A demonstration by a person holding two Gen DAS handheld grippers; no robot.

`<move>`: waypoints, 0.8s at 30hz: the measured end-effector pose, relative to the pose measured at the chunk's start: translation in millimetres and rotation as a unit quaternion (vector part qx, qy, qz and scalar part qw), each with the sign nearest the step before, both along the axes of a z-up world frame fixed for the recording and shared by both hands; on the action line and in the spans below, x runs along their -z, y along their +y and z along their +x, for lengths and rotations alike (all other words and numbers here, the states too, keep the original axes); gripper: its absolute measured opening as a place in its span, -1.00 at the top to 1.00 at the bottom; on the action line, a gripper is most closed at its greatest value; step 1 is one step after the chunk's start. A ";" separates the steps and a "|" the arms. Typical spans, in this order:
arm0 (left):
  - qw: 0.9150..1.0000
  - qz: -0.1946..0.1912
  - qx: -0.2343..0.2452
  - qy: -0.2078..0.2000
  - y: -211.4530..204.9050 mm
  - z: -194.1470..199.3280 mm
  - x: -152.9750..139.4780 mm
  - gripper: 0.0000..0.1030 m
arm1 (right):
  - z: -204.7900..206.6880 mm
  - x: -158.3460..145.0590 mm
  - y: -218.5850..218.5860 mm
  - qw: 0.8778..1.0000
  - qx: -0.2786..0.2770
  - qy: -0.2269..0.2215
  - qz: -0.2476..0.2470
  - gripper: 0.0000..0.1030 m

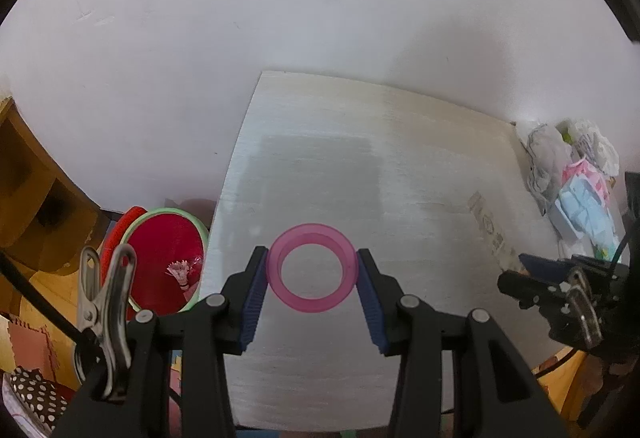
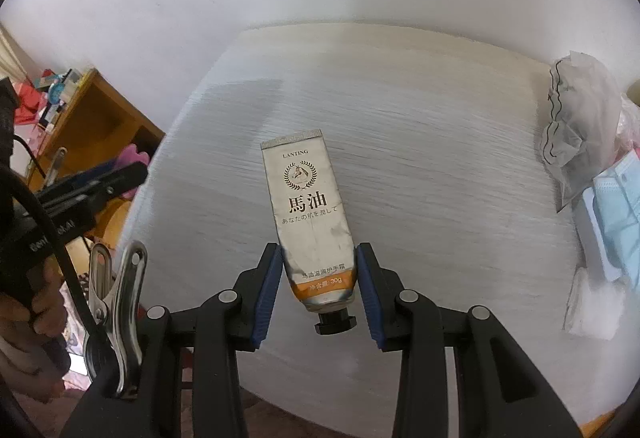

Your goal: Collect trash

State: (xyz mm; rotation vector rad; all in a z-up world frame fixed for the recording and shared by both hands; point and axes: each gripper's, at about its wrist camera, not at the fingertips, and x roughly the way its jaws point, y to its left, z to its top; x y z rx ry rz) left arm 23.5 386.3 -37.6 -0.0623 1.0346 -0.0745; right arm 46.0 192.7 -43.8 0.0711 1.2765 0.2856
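Observation:
My left gripper [image 1: 312, 270] is shut on a translucent pink ring [image 1: 288, 294], its blue pads pressing on both sides, above the pale wooden table [image 1: 320, 142]. A worn white and orange hand cream tube [image 2: 306, 198] sits in my right gripper [image 2: 318, 270], which is shut on its lower end, black cap toward the camera. In the left wrist view the right gripper [image 1: 524, 270] shows at the right edge with the tube [image 1: 490, 230] sticking out of it. The right wrist view has the left gripper [image 2: 108, 178] at the left, held by a hand [image 2: 40, 302].
A red bin with a green rim [image 1: 160, 246] stands below the table's left edge, with a small wrapper [image 1: 182, 272] inside. Crumpled bags, blue masks and tissue pile up [image 1: 576, 190] [image 2: 600, 206] on the table's right side. A wooden shelf [image 2: 100, 114] stands to the left.

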 end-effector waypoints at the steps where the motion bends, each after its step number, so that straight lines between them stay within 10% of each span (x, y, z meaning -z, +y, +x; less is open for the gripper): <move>1: 1.000 0.000 0.000 0.000 0.8 -2.2 -0.5 0.12 | 1.6 -2.7 -0.2 1.000 0.000 -0.002 0.002 0.25; 24: 0.996 0.002 -0.087 -0.004 12.5 -46.4 -15.0 0.12 | 2.6 -33.3 22.1 0.995 -0.081 -0.019 0.048 0.25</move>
